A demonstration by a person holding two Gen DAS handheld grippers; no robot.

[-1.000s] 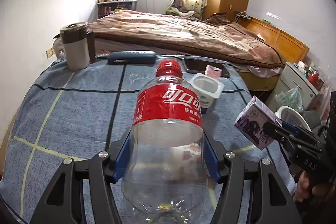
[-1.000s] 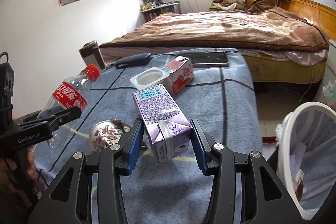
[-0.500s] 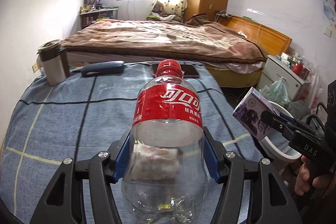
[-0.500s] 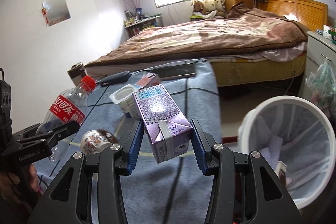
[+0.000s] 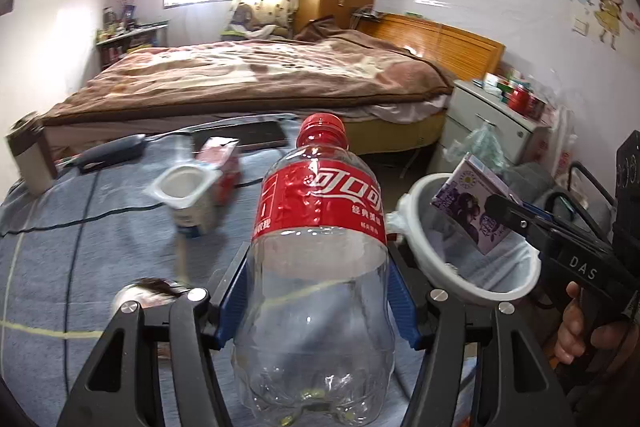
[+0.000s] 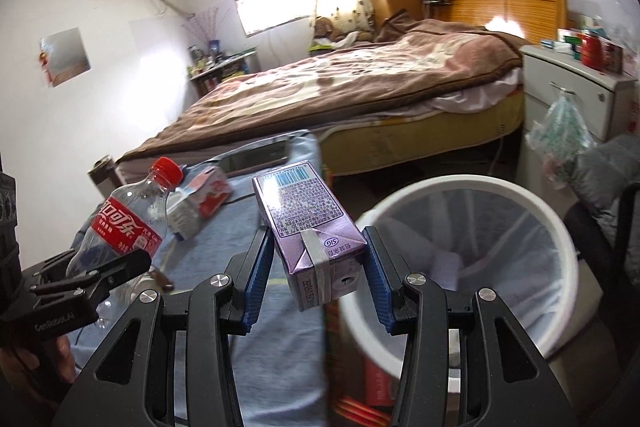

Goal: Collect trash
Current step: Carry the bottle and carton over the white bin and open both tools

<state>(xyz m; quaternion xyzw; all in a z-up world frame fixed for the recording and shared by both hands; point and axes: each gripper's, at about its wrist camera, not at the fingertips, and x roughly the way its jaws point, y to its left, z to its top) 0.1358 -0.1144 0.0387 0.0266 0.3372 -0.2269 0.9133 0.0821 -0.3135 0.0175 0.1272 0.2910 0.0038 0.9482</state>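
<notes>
Purple carton (image 6: 316, 235) sat clamped in the right gripper (image 6: 318, 267) beside the white bin (image 6: 560, 227), while the left gripper (image 5: 318, 291) squeezed a clear cola bottle (image 5: 320, 259) above the blue-clothed table (image 5: 80, 247), near a yogurt cup (image 5: 188, 195).

Both grippers swing rightward, off the desk (image 6: 280, 327) and toward the white bin (image 6: 472, 259). The purple carton (image 6: 316, 239) in the right gripper (image 6: 318, 287), a second ago over the blue cloth, now hangs at the bin's near rim. The cola bottle (image 5: 320, 259) in the left gripper (image 5: 320, 303) now sits just beside the bin, which fills far more of both views.
</notes>
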